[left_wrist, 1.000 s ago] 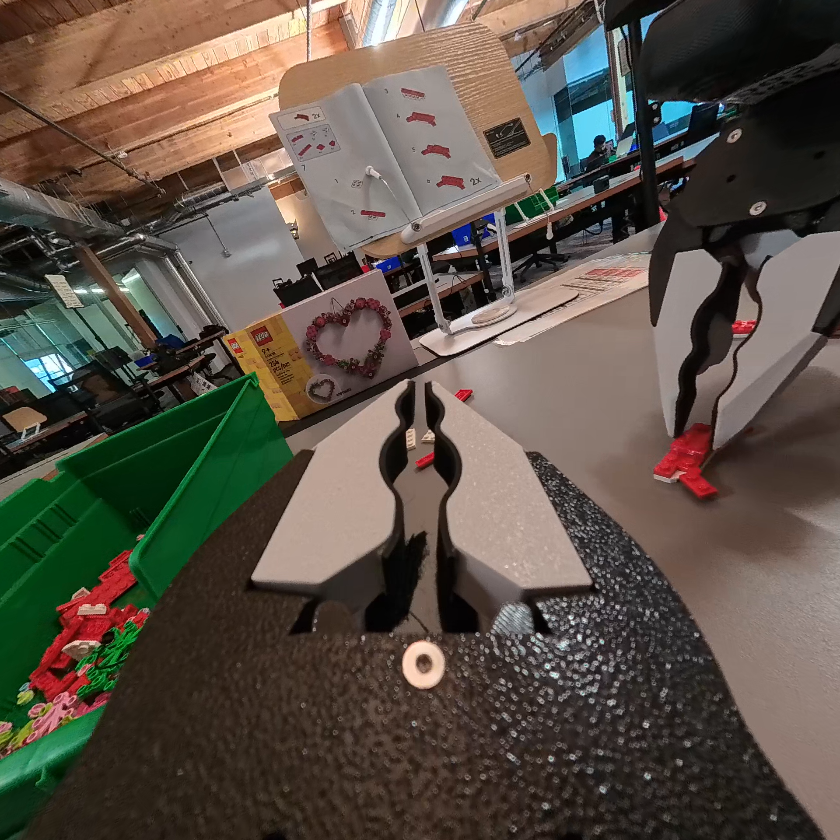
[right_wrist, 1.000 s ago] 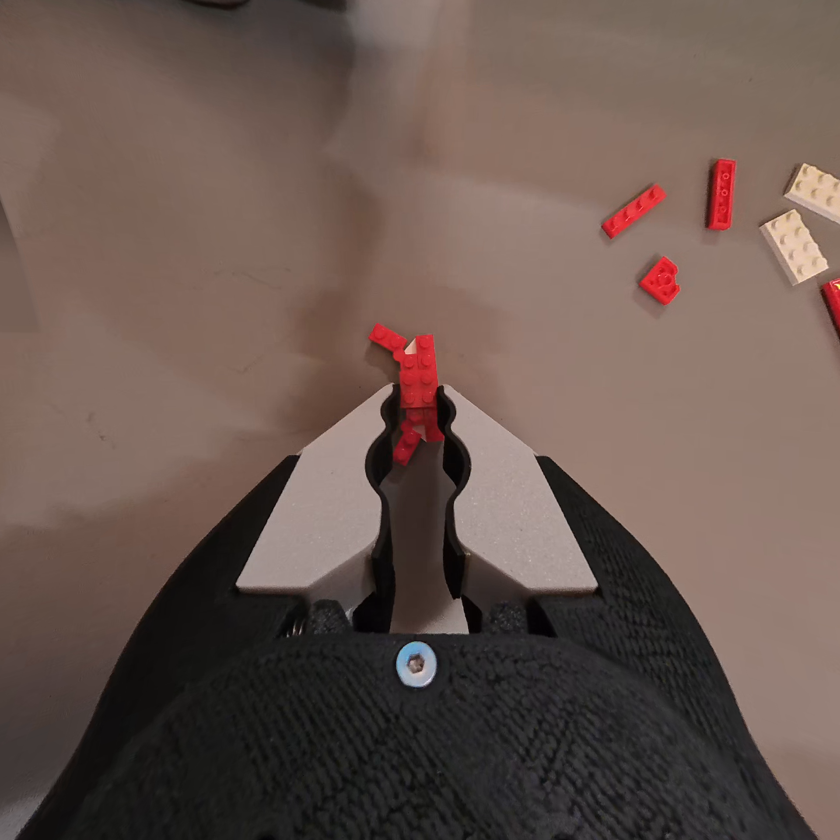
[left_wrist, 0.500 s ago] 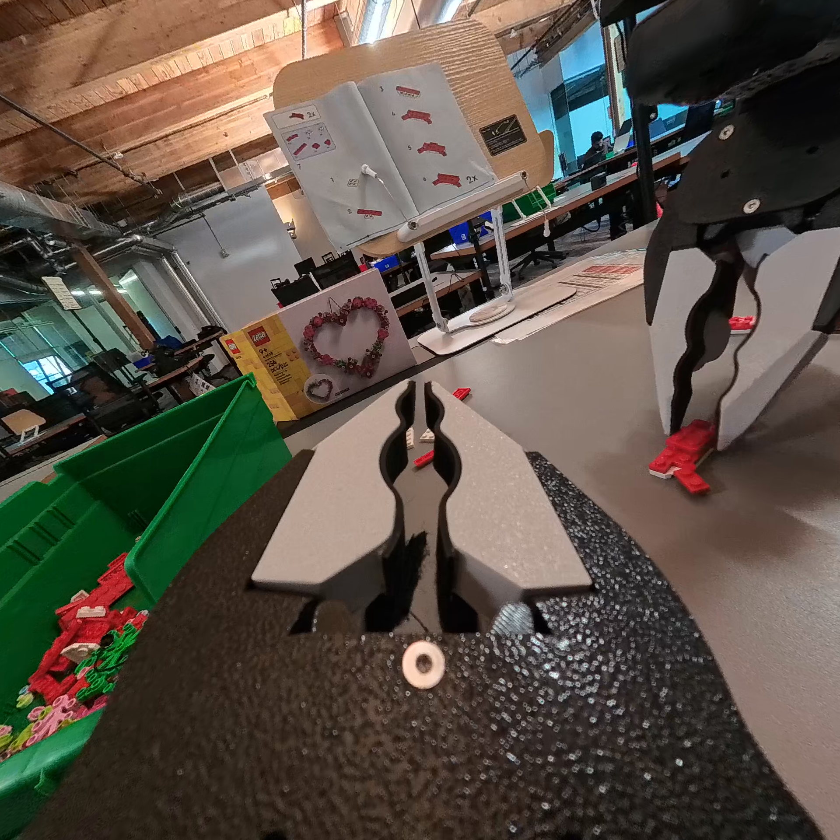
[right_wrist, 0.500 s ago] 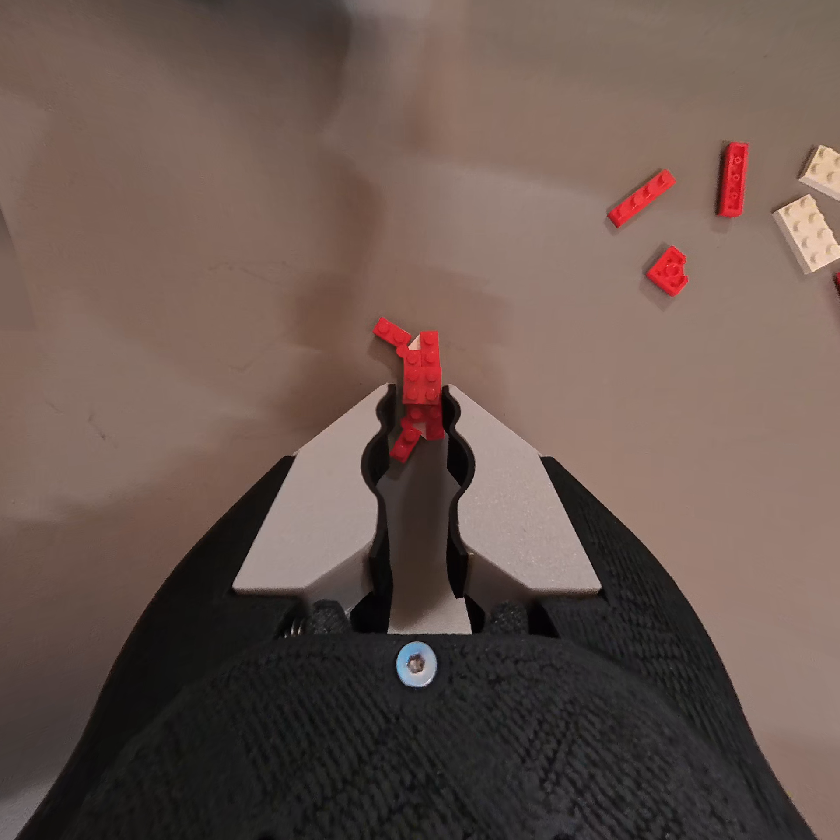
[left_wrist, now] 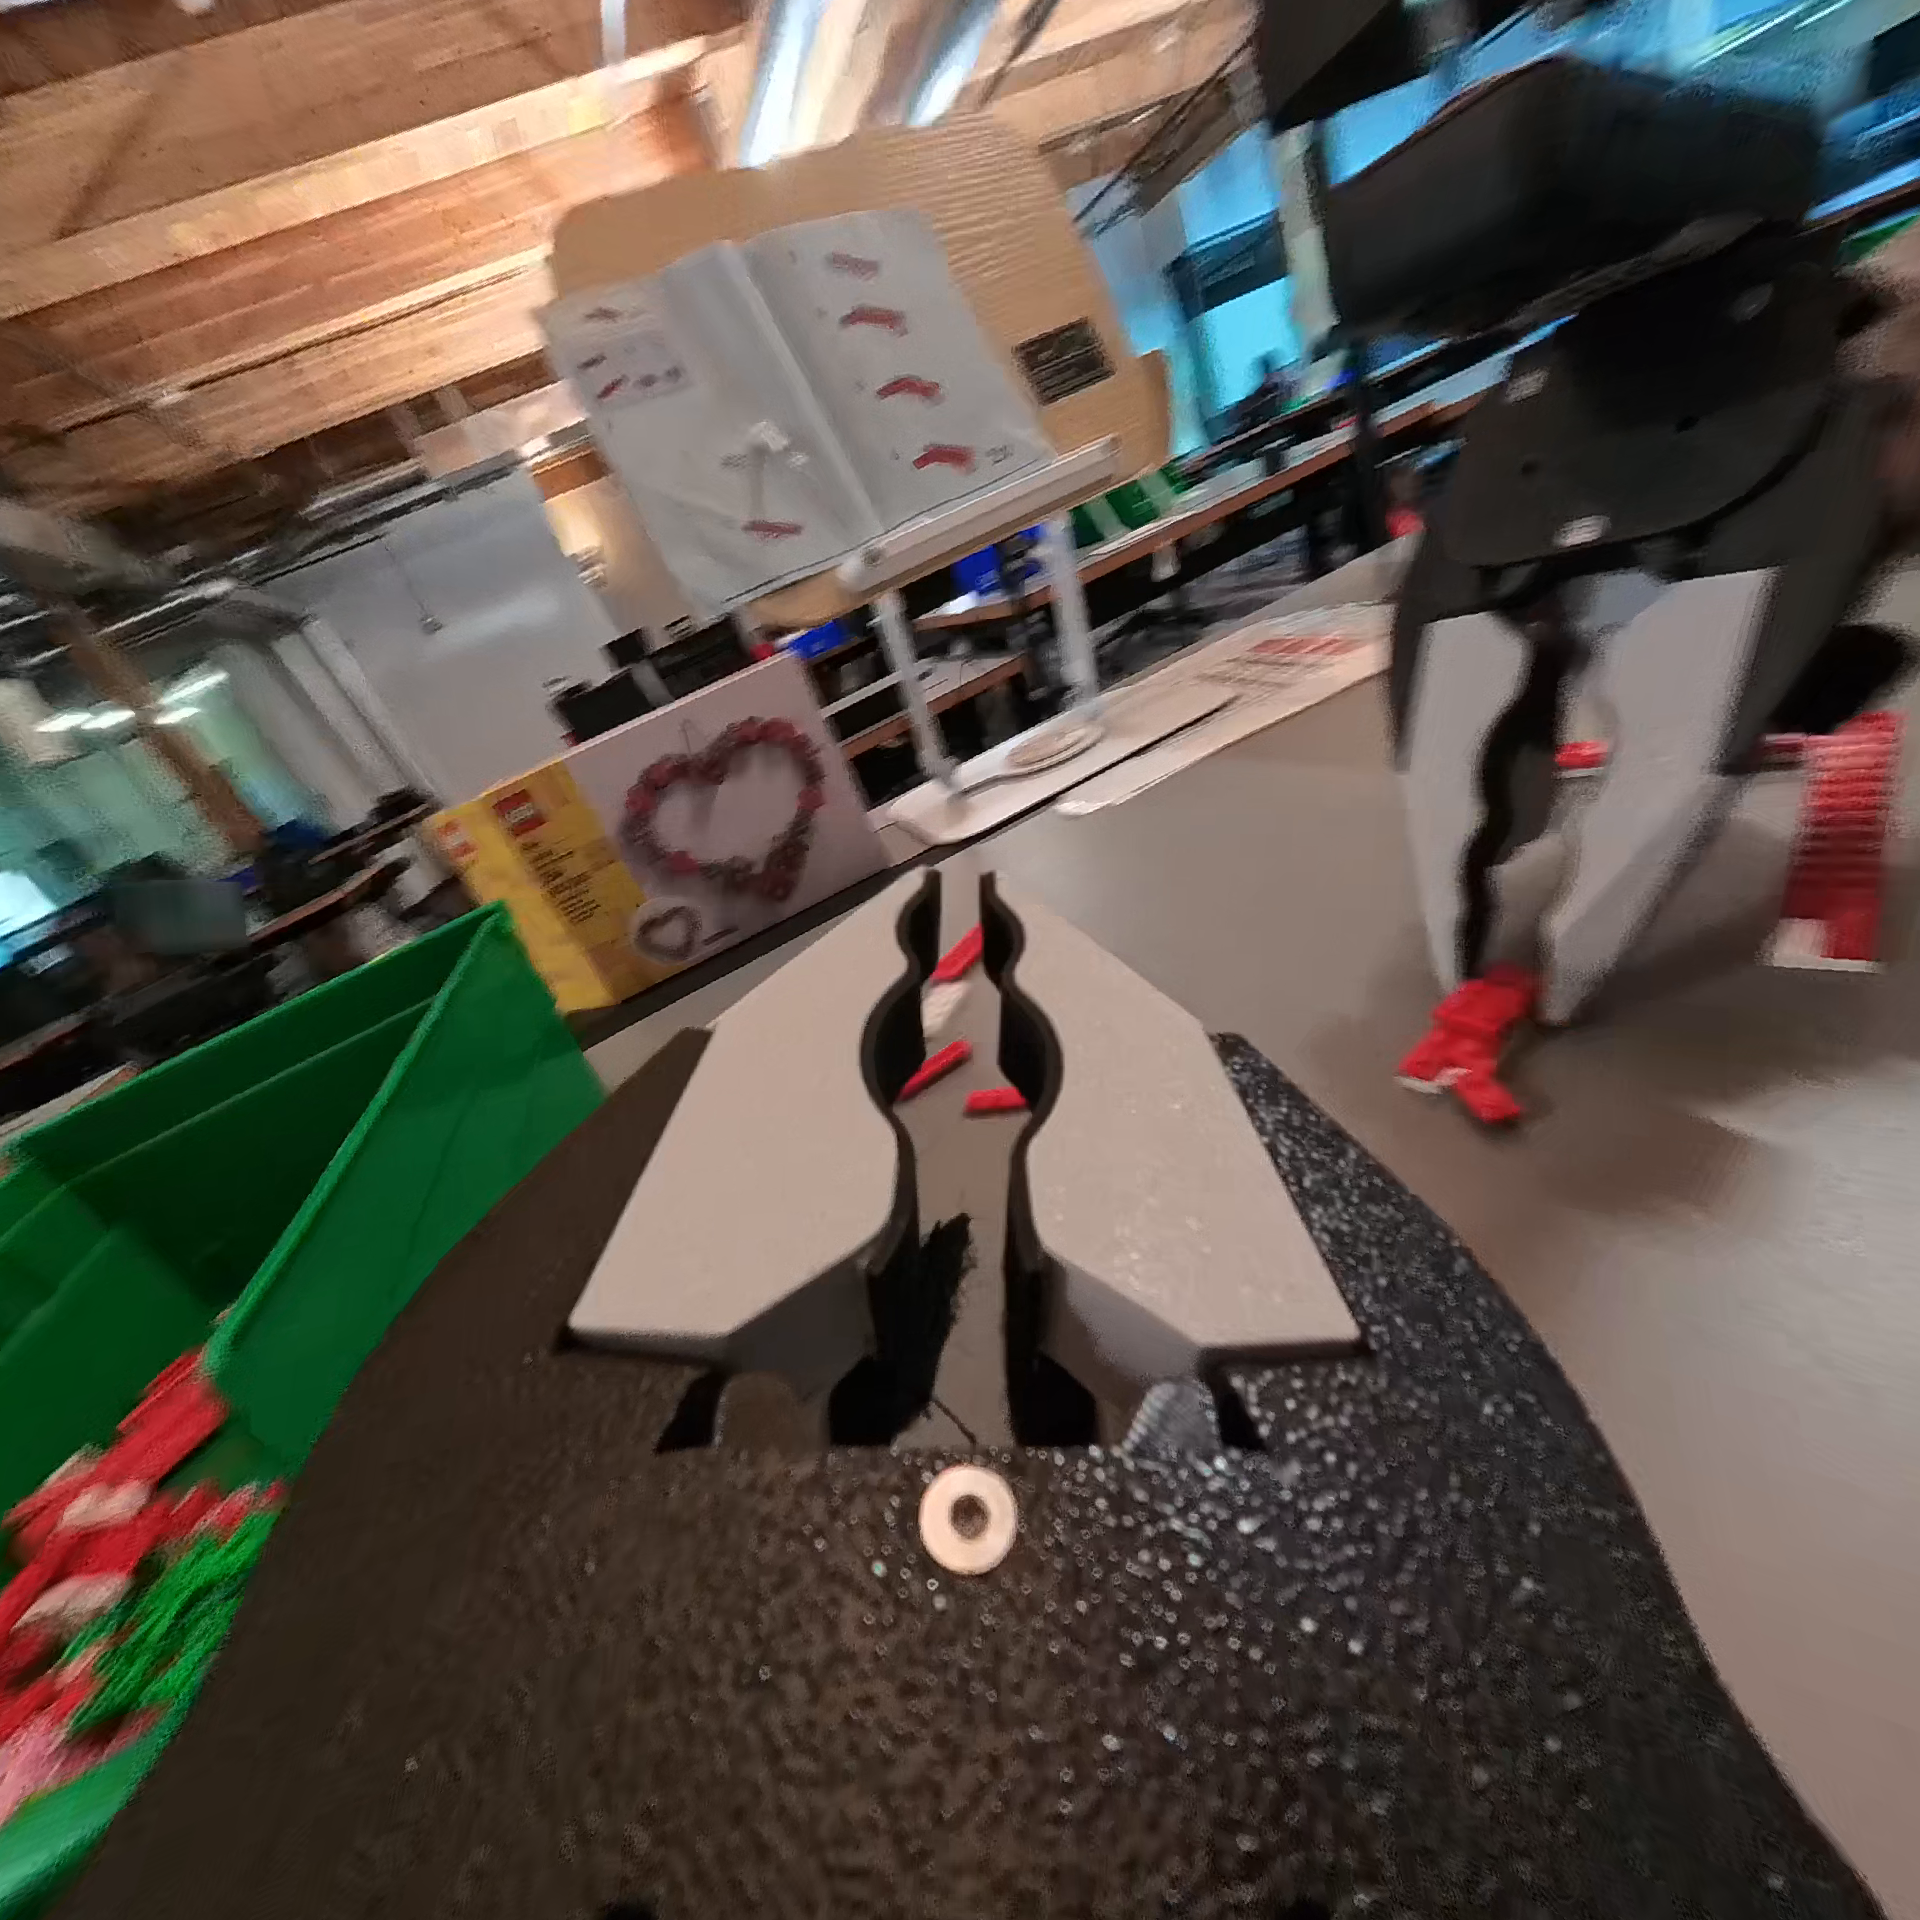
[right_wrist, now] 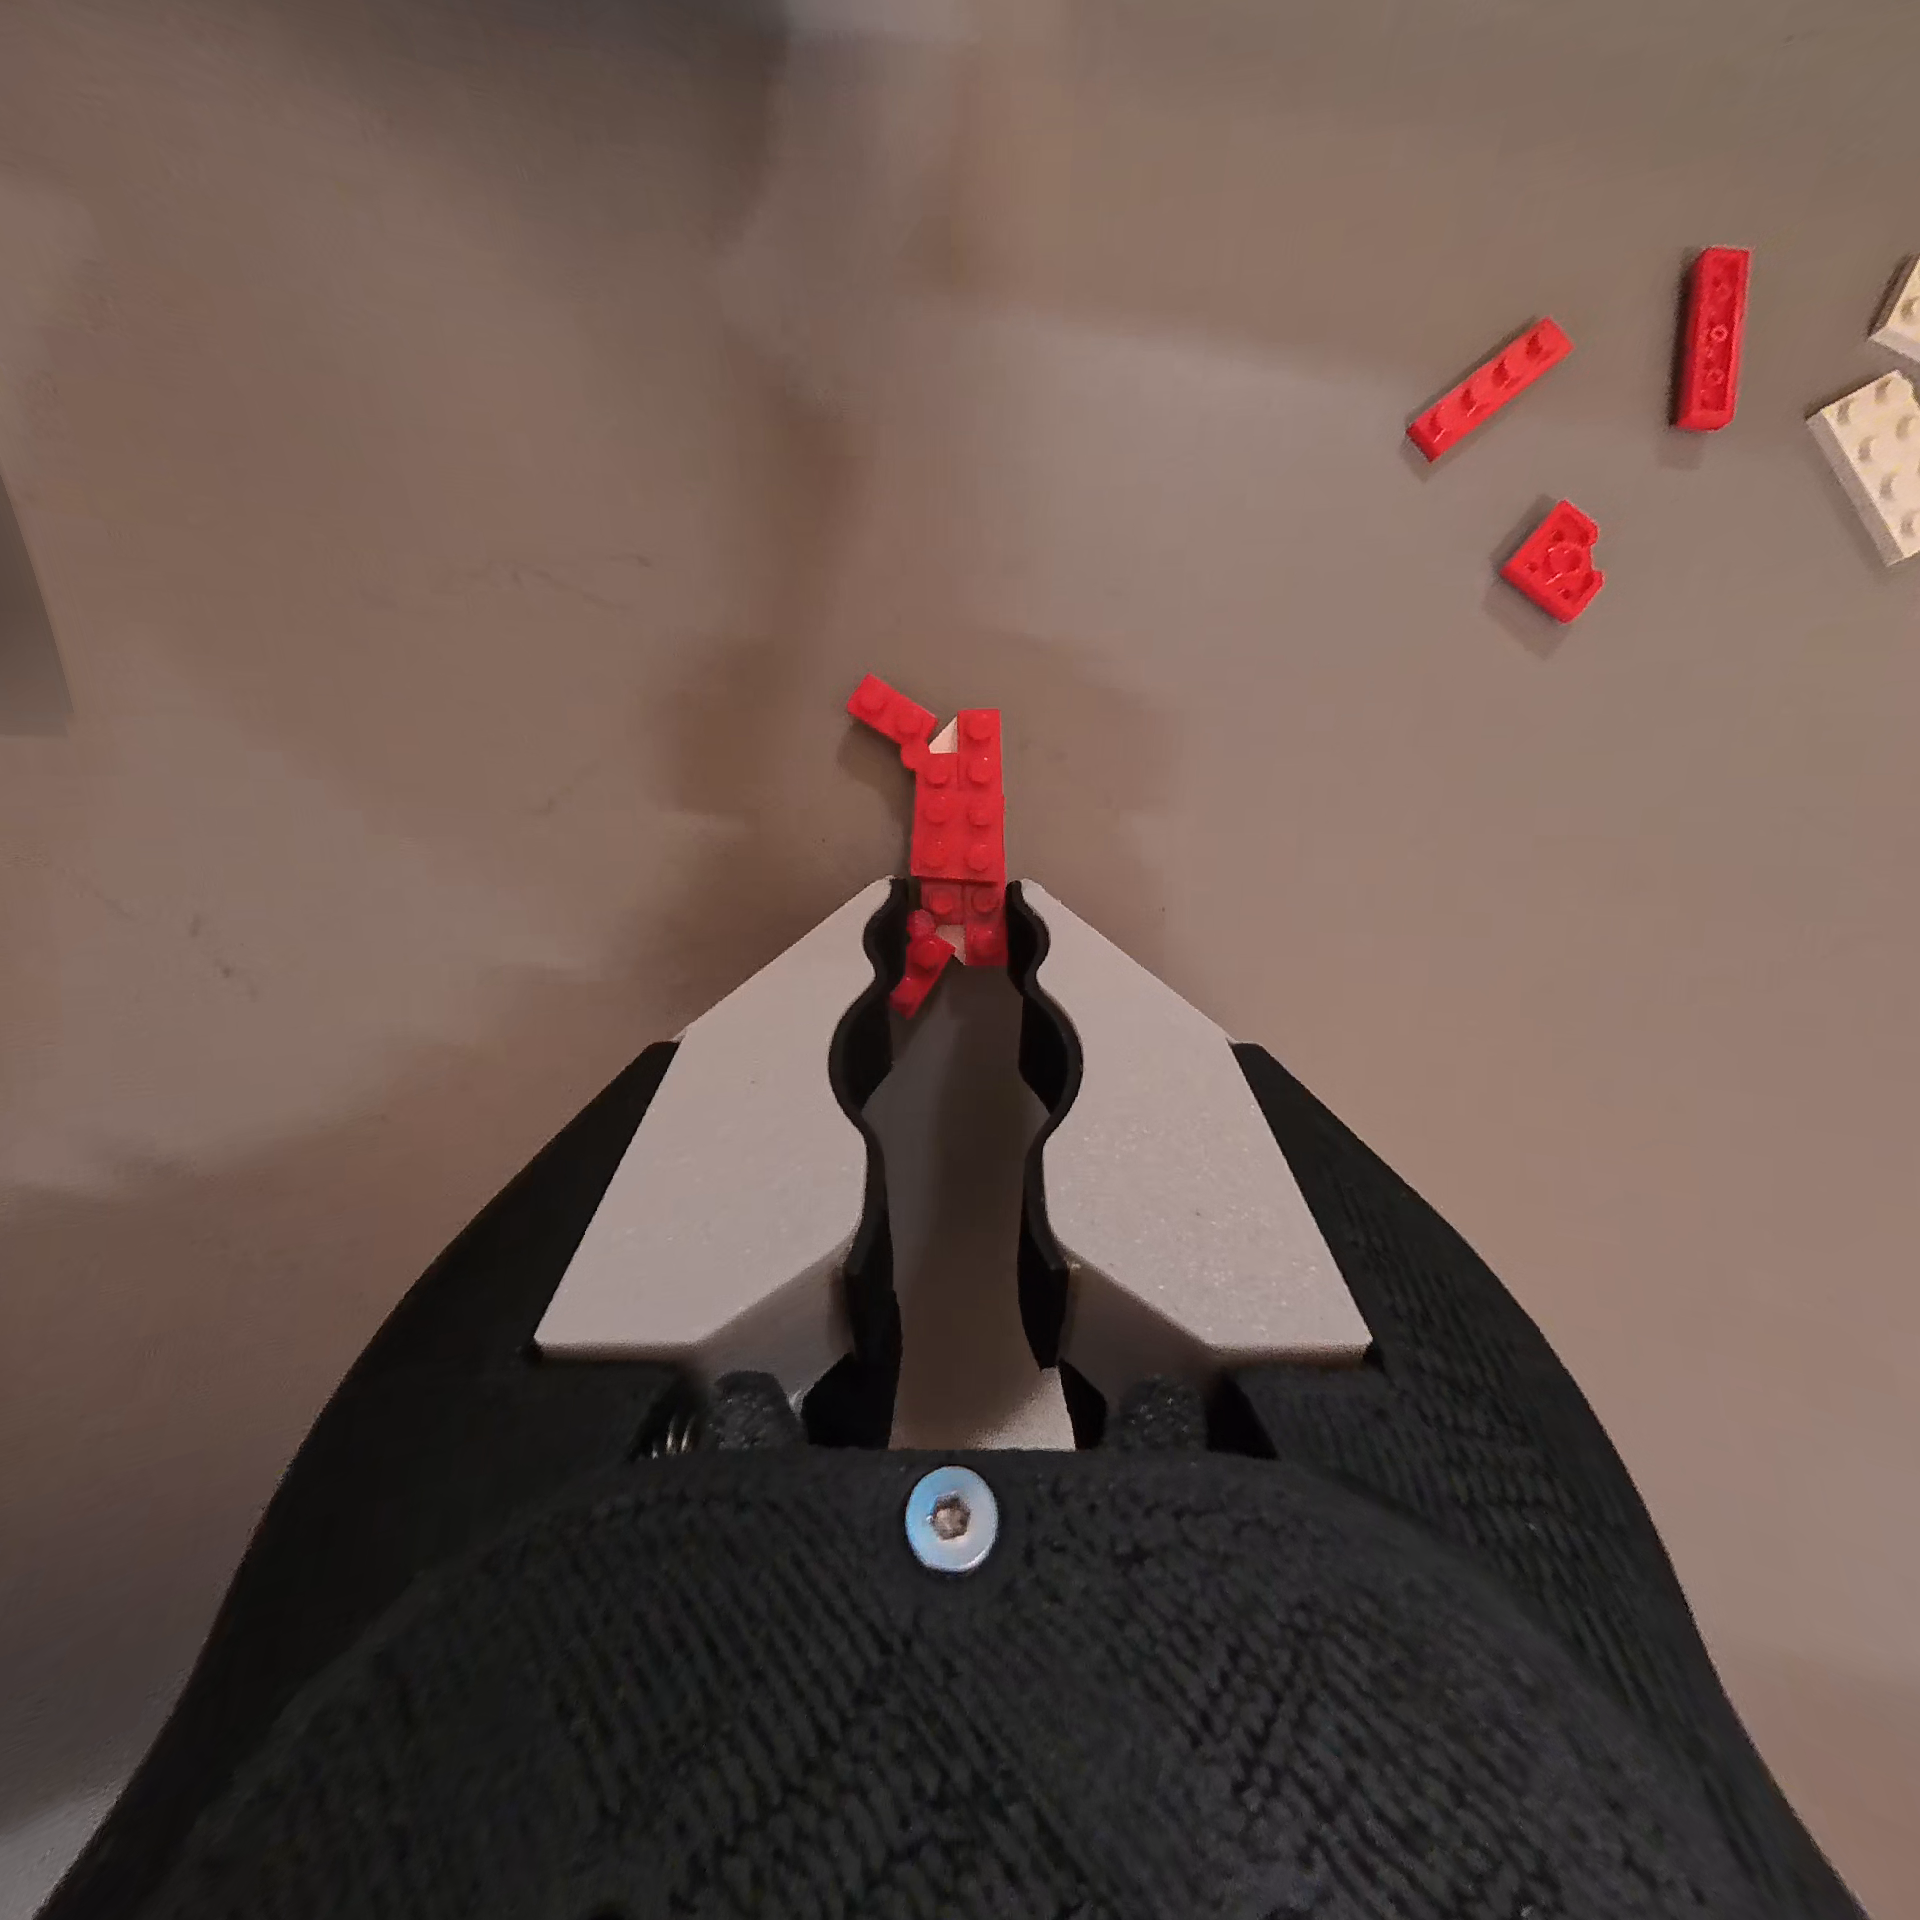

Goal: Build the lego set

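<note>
My right gripper (right_wrist: 956,888) is shut on a small red lego assembly (right_wrist: 958,805) that rests on the grey table and sticks out past the fingertips. It also shows in the left wrist view, where the right gripper (left_wrist: 1507,987) points down onto the assembly (left_wrist: 1465,1039). My left gripper (left_wrist: 961,894) is nearly shut with a narrow gap and holds nothing. It hovers low over the table. Through its gap I see loose red pieces (left_wrist: 935,1068) and a white piece (left_wrist: 943,1003). The left wrist view is blurred.
Loose red plates (right_wrist: 1488,387) (right_wrist: 1711,338), a red corner piece (right_wrist: 1553,561) and white plates (right_wrist: 1870,462) lie to the right of the assembly. A green bin (left_wrist: 312,1091) with pieces stands at the left. A lego box (left_wrist: 665,831) and an instruction booklet (left_wrist: 810,395) on a stand are at the back. About 15 centimeters separates my left fingertips from my right.
My left gripper has moved and tilted, so its view is blurred and loose pieces now show in its gap. My right gripper still holds the assembly and has shifted only slightly.
</note>
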